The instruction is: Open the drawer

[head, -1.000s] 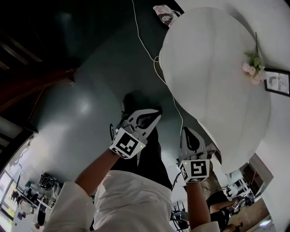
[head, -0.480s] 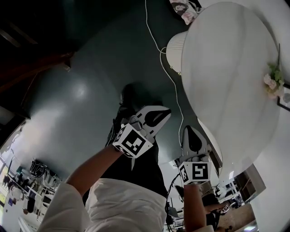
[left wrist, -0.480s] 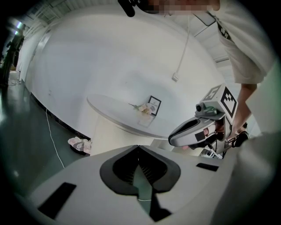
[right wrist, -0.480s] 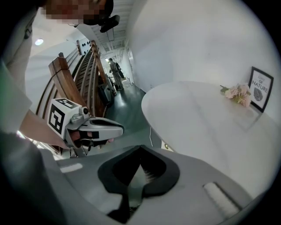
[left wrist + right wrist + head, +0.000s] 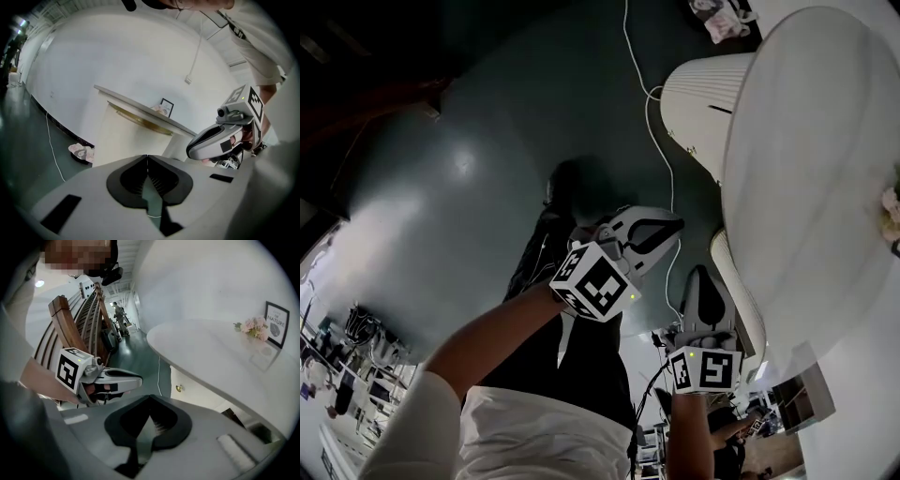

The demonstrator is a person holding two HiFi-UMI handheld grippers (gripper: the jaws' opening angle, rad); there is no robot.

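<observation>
A white cabinet (image 5: 206, 397) stands under a round white table top (image 5: 806, 169). Its pale front carries a small brass knob (image 5: 178, 388), seen only in the right gripper view. My left gripper (image 5: 673, 226) hangs over the dark green floor just left of the cabinet, jaws shut and empty; in its own view the tips (image 5: 147, 157) meet, pointing at the cabinet's side (image 5: 126, 140). My right gripper (image 5: 701, 274) is close beside the table's edge, also shut with nothing in it, and in its own view (image 5: 150, 398) it stands short of the knob.
A white cable (image 5: 652, 103) runs across the floor to the cabinet. Pink slippers (image 5: 717, 14) lie beyond it. A framed picture (image 5: 276, 324) and pink flowers (image 5: 253, 328) stand on the table top by the wall. A wooden slatted chair (image 5: 70, 329) is behind my left hand.
Both grippers have sunk lower and come nearer the cabinet under the table. The jaws stayed shut throughout.
</observation>
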